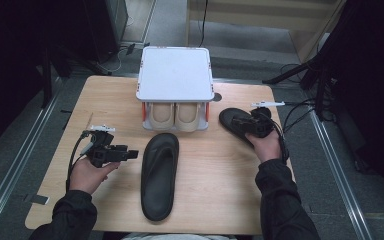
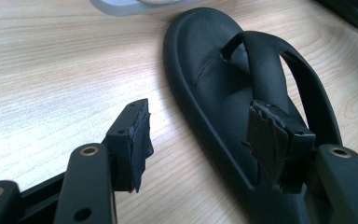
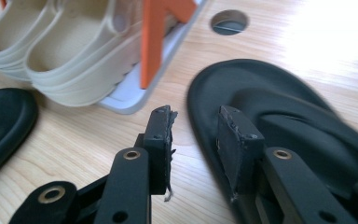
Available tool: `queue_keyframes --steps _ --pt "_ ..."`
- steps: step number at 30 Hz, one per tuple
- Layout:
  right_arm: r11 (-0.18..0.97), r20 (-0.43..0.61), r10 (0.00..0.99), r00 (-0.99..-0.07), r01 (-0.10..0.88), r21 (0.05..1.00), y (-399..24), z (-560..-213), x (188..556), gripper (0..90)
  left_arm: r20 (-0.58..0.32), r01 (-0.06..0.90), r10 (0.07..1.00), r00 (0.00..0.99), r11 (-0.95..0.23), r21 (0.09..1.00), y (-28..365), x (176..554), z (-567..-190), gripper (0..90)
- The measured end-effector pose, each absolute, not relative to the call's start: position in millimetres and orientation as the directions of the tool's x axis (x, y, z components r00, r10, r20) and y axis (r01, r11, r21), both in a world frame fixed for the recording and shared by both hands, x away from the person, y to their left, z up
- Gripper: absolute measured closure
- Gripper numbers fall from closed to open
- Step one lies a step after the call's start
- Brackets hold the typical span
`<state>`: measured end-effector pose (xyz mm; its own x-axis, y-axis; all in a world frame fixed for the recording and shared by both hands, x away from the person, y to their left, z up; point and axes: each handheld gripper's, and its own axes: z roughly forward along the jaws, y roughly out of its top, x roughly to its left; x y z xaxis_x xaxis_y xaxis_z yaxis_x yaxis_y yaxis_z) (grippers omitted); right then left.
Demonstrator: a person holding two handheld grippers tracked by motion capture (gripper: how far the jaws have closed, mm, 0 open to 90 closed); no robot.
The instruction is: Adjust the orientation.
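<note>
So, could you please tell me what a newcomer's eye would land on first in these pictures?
Probably the two black sandals: one sandal lies mid-table, the other sandal at the right under the right gripper, whose open jaws straddle its edge. Behind them stands a white shoe rack with a beige pair on its lower shelf.

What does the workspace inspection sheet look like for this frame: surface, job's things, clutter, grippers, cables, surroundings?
Surface: light wooden table, round cable hole near its far edge.
Job's things: white two-tier rack with a beige pair of shoes on its lower shelf; one black flip-flop lying at mid table, a second black flip-flop to the right of the rack.
Clutter: nothing seen.
Grippers: left gripper open, one jaw over the middle flip-flop's edge; right gripper open, jaws either side of the second flip-flop's rim.
Cables: one trailing from each gripper; more on the floor beyond the table.
Surroundings: grey floor, dark stands at both sides.
</note>
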<state>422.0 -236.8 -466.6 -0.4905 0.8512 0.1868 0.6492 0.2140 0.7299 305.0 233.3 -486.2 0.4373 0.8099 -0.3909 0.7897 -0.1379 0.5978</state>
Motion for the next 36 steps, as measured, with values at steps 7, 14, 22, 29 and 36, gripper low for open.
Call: queue_keyframes --steps 7,14,22,29,36 --pt "0.184 0.204 0.863 -0.461 0.664 0.725 -267 -468 423 63.0 -0.386 0.788 0.807 0.446 -0.15 0.597 231 308 -486 40.4" --pt "0.169 0.209 0.874 -0.438 0.678 0.715 -285 -473 425 62.2 -0.382 0.786 0.804 0.456 -0.163 0.596 227 311 -486 40.4" --pt "0.141 0.212 0.889 -0.405 0.684 0.716 -302 -474 424 60.9 -0.384 0.785 0.799 0.463 -0.169 0.596 225 314 -486 40.4" --pt "0.132 0.202 0.897 -0.393 0.675 0.726 -315 -475 427 56.3 -0.382 0.784 0.8 0.463 -0.168 0.598 225 315 -486 40.4" --pt "0.124 0.212 0.9 -0.381 0.69 0.713 -325 -477 431 52.0 -0.381 0.783 0.801 0.462 -0.167 0.599 226 314 -486 40.4"
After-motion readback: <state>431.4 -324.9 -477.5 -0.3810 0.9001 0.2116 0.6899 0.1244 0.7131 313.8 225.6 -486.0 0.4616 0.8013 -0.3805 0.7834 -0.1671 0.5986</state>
